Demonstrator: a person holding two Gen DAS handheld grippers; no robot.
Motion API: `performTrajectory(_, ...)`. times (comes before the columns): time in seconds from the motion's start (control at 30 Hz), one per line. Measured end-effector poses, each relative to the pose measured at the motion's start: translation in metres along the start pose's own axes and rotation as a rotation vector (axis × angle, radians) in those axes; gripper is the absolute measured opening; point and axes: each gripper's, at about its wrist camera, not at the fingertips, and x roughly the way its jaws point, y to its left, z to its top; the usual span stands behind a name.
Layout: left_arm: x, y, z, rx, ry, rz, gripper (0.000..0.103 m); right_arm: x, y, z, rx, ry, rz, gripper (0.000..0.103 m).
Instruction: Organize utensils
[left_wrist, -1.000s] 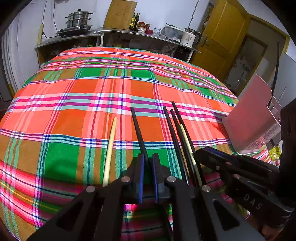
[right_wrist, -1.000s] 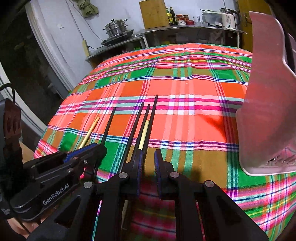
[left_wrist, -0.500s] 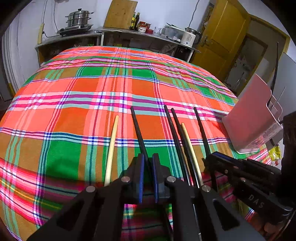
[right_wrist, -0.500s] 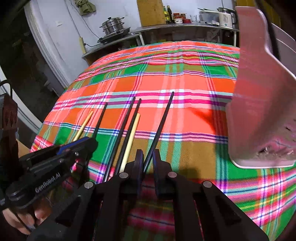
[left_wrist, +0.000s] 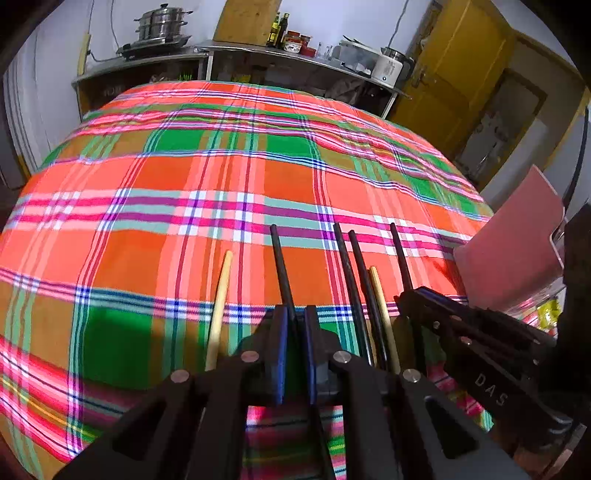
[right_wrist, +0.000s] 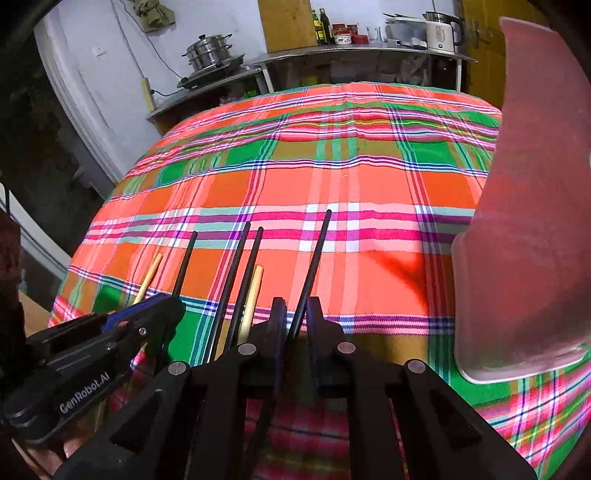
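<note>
Several chopsticks lie side by side on the plaid cloth (left_wrist: 184, 184). My left gripper (left_wrist: 295, 314) is shut on a black chopstick (left_wrist: 280, 266) that points away from me. A wooden chopstick (left_wrist: 221, 295) lies to its left. On its right lie two black chopsticks (left_wrist: 349, 266) and a second wooden one (left_wrist: 378, 295). My right gripper (right_wrist: 295, 306) has another black chopstick (right_wrist: 314, 258) between its pads, angled apart from the rest. Its jaws are opening slightly. The pink utensil holder (right_wrist: 524, 221) stands close on the right.
A steel shelf (right_wrist: 332, 55) with a pot, bottles and a kettle runs behind the table. A yellow door (left_wrist: 461, 74) is at the back right. A hand (right_wrist: 44, 458) holds the left gripper (right_wrist: 162, 310) at the table's near left edge.
My right gripper closed on the rightmost black chopstick and drew it right, out of the bundle and nearer the pink holder. The left gripper kept still.
</note>
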Motion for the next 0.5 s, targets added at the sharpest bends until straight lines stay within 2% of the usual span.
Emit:
performTrajectory(0.17,0.001,-0.003,0.003,0.007,0.013,0.017,0.008,0.000,0.001,0.001,-0.007,0.009,0.003,0.007)
performTrajectory(0.3,-0.002,-0.001,0.003,-0.014,0.021,-0.014,0.006,-0.009,0.000,0.000,-0.008,-0.004,0.022,0.005)
performTrajectory(0.5,-0.033,-0.004,0.008,-0.013,-0.029,-0.056,0.006,-0.036,0.003,0.001,-0.017,-0.054,0.052,0.005)
